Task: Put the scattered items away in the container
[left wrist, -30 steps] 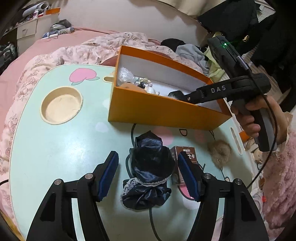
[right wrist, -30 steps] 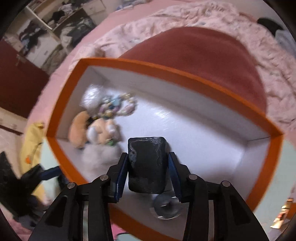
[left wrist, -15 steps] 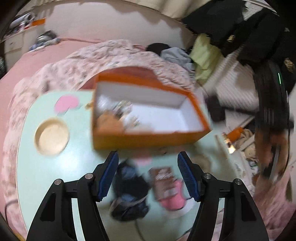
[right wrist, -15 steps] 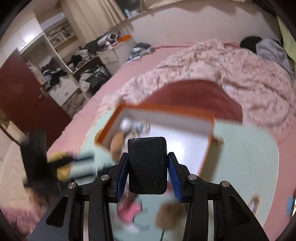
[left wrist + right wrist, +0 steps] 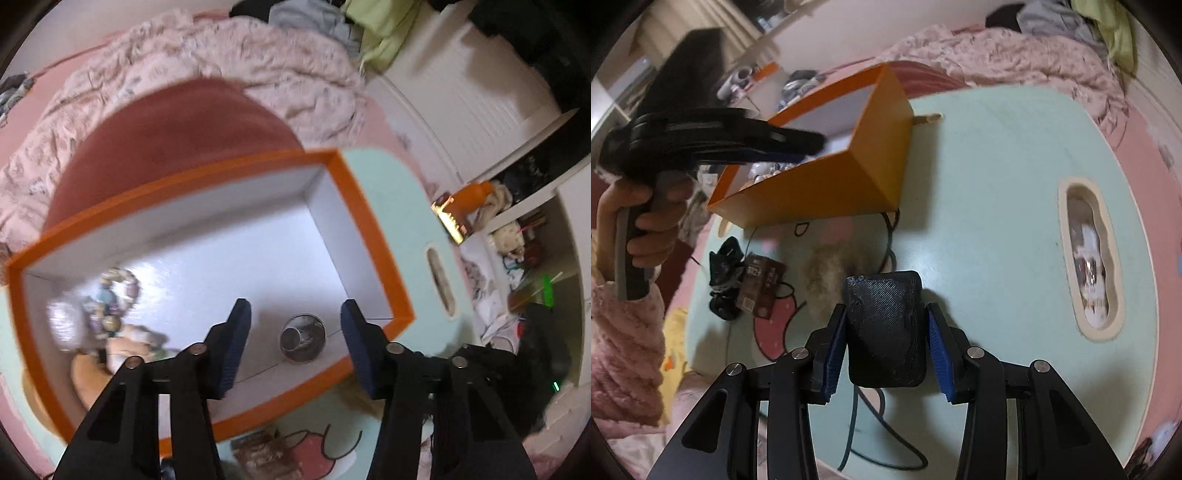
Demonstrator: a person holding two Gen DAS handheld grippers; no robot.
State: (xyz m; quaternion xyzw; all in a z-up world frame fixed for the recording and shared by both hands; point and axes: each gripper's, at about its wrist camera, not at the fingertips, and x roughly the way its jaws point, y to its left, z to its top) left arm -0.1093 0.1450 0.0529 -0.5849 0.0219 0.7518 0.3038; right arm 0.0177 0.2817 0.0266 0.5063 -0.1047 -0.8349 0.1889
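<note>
Right wrist: black block (image 5: 886, 328) between gripper (image 5: 884, 341) pads

Soft, even indoor light fills both views, neither dim nor harsh. A pale glare patch sits on the white floor of the orange box (image 5: 207, 266), whose rim and contents are smeared by motion blur. The box throws a soft shadow onto the counter (image 5: 997, 192) beneath its near wall. Fisheye bending curves everything outward, and dark vignetting closes the corners.
</note>
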